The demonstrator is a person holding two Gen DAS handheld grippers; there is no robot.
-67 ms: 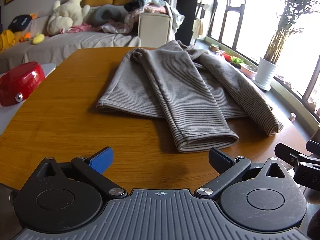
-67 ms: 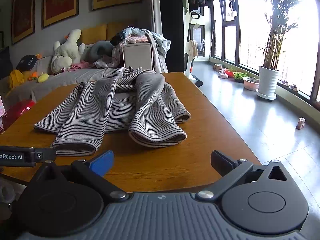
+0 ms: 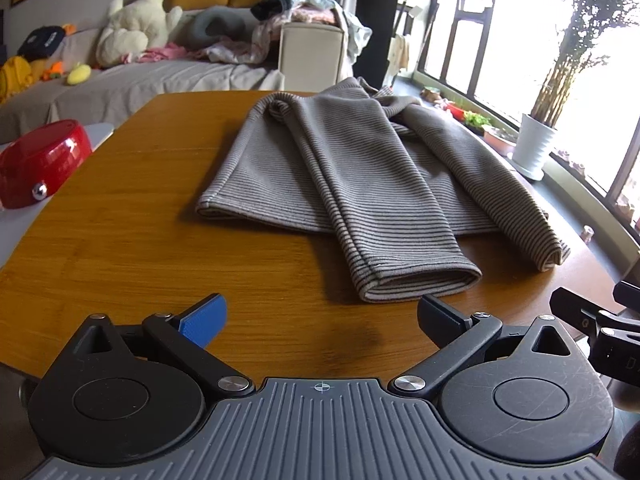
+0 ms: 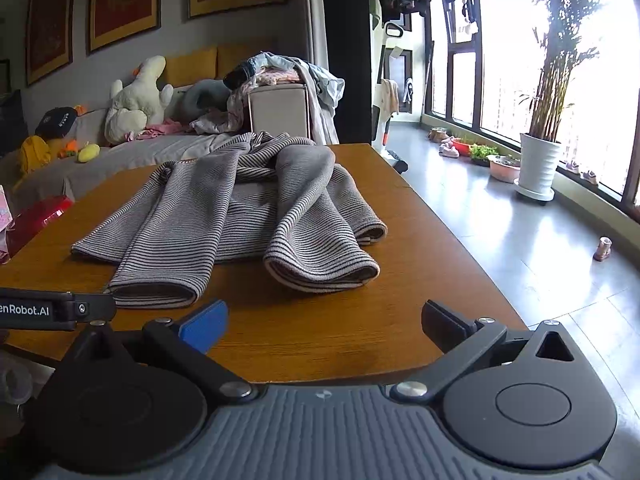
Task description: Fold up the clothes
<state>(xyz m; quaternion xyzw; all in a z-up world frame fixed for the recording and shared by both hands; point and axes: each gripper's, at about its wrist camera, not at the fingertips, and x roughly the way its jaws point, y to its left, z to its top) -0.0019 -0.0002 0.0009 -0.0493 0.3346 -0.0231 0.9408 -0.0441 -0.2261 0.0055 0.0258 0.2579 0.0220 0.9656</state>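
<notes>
Lying on wooden table [image 3: 120,216], striped sweater [image 3: 360,184]; sofa [image 3: 132,84] behind; both hand-held grippers agape.

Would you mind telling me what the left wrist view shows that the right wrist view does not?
Only the left wrist view shows the rounded top of the red object and the open left gripper. Only the right wrist view shows the framed pictures, the open right gripper and open floor. Both share the striped sweater with sleeves folded in, the wooden table and the potted plant.

One striped sweater [image 3: 360,184] (two sleeves), one table [image 3: 120,240], two grippers [image 3: 320,316] [image 4: 324,320].
</notes>
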